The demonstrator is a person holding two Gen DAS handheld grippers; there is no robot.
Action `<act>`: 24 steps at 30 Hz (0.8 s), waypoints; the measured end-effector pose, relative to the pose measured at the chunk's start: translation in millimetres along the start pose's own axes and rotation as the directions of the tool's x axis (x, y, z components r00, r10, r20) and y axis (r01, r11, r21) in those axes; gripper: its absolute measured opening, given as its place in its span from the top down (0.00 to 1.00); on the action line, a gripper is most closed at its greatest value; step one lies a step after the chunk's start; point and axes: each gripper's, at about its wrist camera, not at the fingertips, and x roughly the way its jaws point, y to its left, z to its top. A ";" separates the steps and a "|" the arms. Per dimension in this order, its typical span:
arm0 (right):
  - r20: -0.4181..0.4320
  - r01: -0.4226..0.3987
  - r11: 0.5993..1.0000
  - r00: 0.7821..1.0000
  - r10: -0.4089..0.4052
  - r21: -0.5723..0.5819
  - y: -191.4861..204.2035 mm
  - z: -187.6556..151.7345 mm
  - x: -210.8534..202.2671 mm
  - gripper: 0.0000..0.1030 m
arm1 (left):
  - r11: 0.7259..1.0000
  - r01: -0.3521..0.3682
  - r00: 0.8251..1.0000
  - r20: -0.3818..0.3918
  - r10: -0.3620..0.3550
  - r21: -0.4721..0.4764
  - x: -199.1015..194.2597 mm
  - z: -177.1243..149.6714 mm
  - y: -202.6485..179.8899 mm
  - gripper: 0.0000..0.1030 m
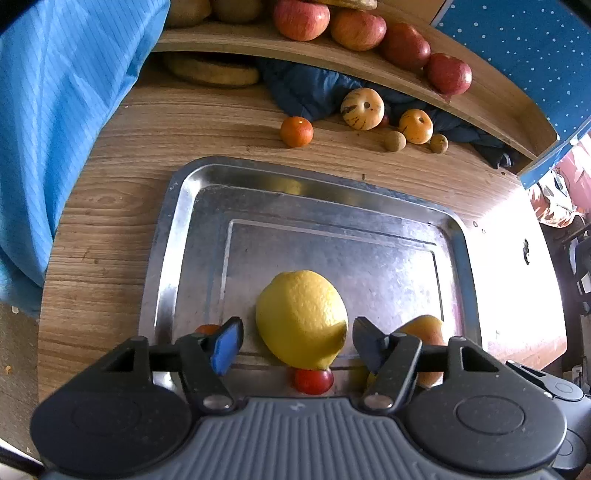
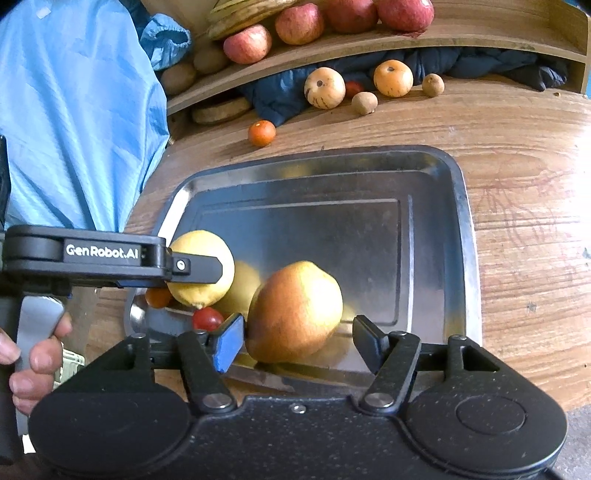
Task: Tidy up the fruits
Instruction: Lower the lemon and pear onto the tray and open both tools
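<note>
A metal tray (image 1: 173, 229) lies on the wooden table. A yellow lemon (image 1: 301, 317) rests in its near part between the jaws of my left gripper (image 1: 297, 332), with a gap on each side, so that gripper is open. Just to the right, a yellow-red pear (image 2: 295, 310) sits in the tray (image 2: 463, 229) between the jaws of my right gripper (image 2: 299, 332). The blue pad is close to the pear and the other finger stands clear, so it is open. A cherry tomato (image 2: 207, 319) and a small orange fruit (image 2: 157, 297) lie by the lemon (image 2: 199, 247).
Beyond the tray lie a mandarin (image 1: 296, 131), two striped yellow melons (image 1: 362, 109), small brown fruits (image 1: 395, 141) and a dark blue cloth (image 1: 306, 88). Apples (image 1: 301, 18) line a low wooden shelf. A person's blue sleeve (image 1: 55, 129) fills the left side.
</note>
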 end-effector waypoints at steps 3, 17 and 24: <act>-0.002 0.002 1.000 1.000 -0.002 -0.003 -0.3 -2.7 -2.7 0.31 | 1.000 0.002 1.000 -0.006 -0.001 0.015 -4.1 -2.4 -1.5 0.25; 0.006 0.022 0.996 1.000 -0.021 -0.089 12.7 -4.8 -22.1 0.06 | 0.997 -0.025 0.996 -0.086 0.032 0.076 -27.1 -25.9 5.0 0.08; -0.030 0.073 0.985 0.996 -0.079 -0.154 20.0 -8.2 -25.1 0.01 | 0.993 -0.056 0.980 -0.183 0.075 0.107 -22.5 -34.5 12.3 0.02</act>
